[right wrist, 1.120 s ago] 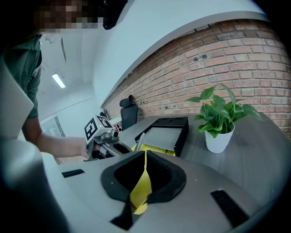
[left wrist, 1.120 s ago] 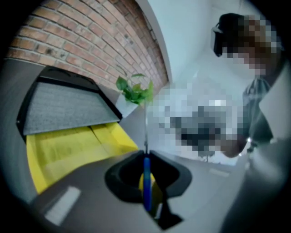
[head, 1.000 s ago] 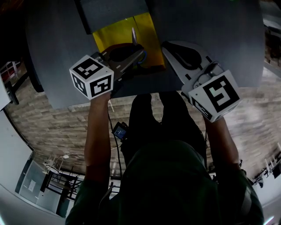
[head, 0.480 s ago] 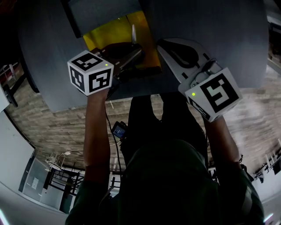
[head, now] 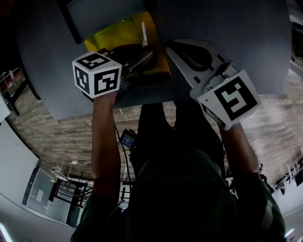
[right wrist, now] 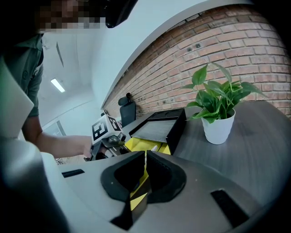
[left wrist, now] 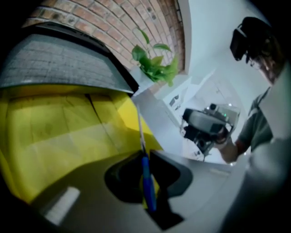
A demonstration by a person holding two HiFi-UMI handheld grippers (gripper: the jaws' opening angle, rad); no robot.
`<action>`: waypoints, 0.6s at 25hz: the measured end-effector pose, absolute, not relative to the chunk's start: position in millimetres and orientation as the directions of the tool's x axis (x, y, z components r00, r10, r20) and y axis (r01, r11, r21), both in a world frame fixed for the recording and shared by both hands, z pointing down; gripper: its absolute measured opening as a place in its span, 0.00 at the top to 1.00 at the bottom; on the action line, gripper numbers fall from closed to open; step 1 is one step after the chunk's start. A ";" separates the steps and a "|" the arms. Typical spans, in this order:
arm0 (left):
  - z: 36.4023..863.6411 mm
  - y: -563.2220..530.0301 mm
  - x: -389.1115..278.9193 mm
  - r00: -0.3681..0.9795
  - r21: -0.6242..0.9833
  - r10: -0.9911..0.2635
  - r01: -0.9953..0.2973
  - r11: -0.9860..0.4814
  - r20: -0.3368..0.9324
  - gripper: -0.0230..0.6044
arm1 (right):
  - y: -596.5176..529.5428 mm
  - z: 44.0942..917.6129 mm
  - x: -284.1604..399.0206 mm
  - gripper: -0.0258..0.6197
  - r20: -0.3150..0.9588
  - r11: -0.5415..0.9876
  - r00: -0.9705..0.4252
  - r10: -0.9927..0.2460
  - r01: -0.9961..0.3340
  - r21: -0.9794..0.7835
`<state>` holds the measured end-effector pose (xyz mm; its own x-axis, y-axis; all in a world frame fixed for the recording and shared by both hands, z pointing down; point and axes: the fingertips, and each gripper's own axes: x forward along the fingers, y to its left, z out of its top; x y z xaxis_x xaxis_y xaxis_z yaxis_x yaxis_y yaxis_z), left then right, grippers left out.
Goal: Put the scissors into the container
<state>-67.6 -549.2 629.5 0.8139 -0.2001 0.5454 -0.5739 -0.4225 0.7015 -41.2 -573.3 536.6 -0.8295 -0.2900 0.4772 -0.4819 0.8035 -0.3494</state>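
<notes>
The scissors (head: 143, 34), with a blue handle (left wrist: 146, 182) and a thin metal blade (left wrist: 140, 129), stick up out of my left gripper (head: 142, 54), which is shut on the handle. Its jaws have just eased open a little, and the handle is still between them. The blade points out over the open yellow container (head: 118, 33) (left wrist: 54, 132) on the dark grey table (head: 236, 28). My right gripper (head: 171, 46) (right wrist: 145, 154) hovers just right of the container (right wrist: 136, 145). It is shut, with nothing between its jaws.
A black tray with a grey ribbed bottom (head: 104, 12) (right wrist: 157, 127) lies against the container's far side. A potted green plant (right wrist: 218, 109) (left wrist: 157, 63) stands farther back by the brick wall. The table's near edge runs just below both grippers.
My left gripper has sunk a little toward the yellow container with the scissors and has rolled slightly. The right gripper has stayed about where it was.
</notes>
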 end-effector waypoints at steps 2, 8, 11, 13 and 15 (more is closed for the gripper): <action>629.9 -550.1 -69.6 0.805 0.691 -0.208 -0.586 -0.424 0.555 0.90 | -574.4 535.4 -40.5 0.95 0.475 0.804 -0.830 -0.292 -0.482 -0.348; 639.1 -549.9 -76.3 0.722 0.574 -0.221 -0.667 -0.475 0.656 0.82 | -574.8 528.4 -38.4 0.95 0.468 0.809 -0.834 -0.294 -0.478 -0.343; 640.8 -550.2 -78.3 0.687 0.520 -0.223 -0.688 -0.506 0.692 0.79 | -574.4 524.9 -37.7 0.95 0.463 0.815 -0.835 -0.299 -0.476 -0.332; 641.6 -550.8 -80.3 0.661 0.483 -0.227 -0.702 -0.523 0.715 0.77 | -572.9 522.6 -37.4 0.95 0.461 0.815 -0.834 -0.302 -0.477 -0.329; 643.8 -549.8 -81.9 0.639 0.446 -0.230 -0.709 -0.546 0.734 0.76 | -570.1 519.6 -37.2 0.95 0.460 0.816 -0.834 -0.305 -0.478 -0.325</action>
<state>-81.9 -549.8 643.8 0.6387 -0.2298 0.7343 -0.7091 -0.5463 0.4458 -37.2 -570.1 519.6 -0.8338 -0.3046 0.4605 -0.4776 0.8163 -0.3248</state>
